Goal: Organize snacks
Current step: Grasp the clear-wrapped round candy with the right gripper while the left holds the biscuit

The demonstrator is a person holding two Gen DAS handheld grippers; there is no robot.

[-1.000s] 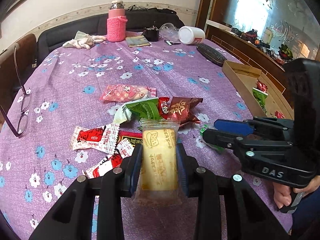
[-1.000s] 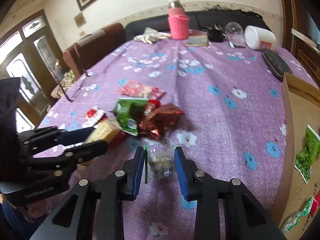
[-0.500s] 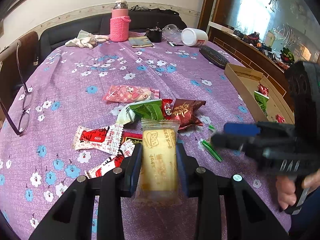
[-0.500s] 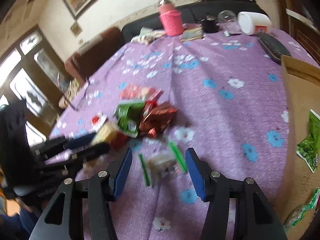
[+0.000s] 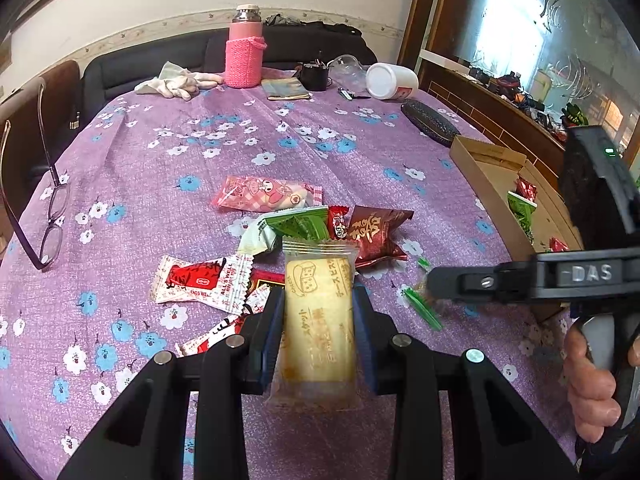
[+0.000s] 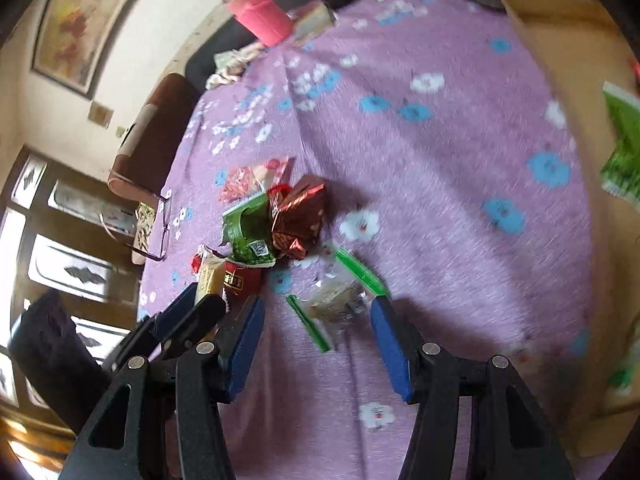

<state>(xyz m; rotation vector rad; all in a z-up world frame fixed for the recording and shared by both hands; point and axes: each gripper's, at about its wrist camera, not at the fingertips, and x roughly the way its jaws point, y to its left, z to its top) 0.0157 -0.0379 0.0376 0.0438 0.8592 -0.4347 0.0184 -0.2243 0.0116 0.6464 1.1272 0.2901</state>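
The left claw (image 5: 319, 322) clamps a yellow biscuit packet (image 5: 318, 316) above the tabletop (image 5: 168, 168), ready for sorting, while the right claw (image 6: 318, 326) stands open around a clear green-edged packet (image 6: 336, 302).

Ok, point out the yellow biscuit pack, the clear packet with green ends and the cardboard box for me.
yellow biscuit pack (image 5: 319, 322), left wrist view, middle of the wrapper.
clear packet with green ends (image 6: 338, 304), right wrist view, see-through middle.
cardboard box (image 5: 478, 176), left wrist view, near side wall.

wall (image 5: 120, 12): cream | sofa (image 5: 152, 68): dark | mirror (image 5: 520, 32): bright | painting (image 6: 76, 20): framed
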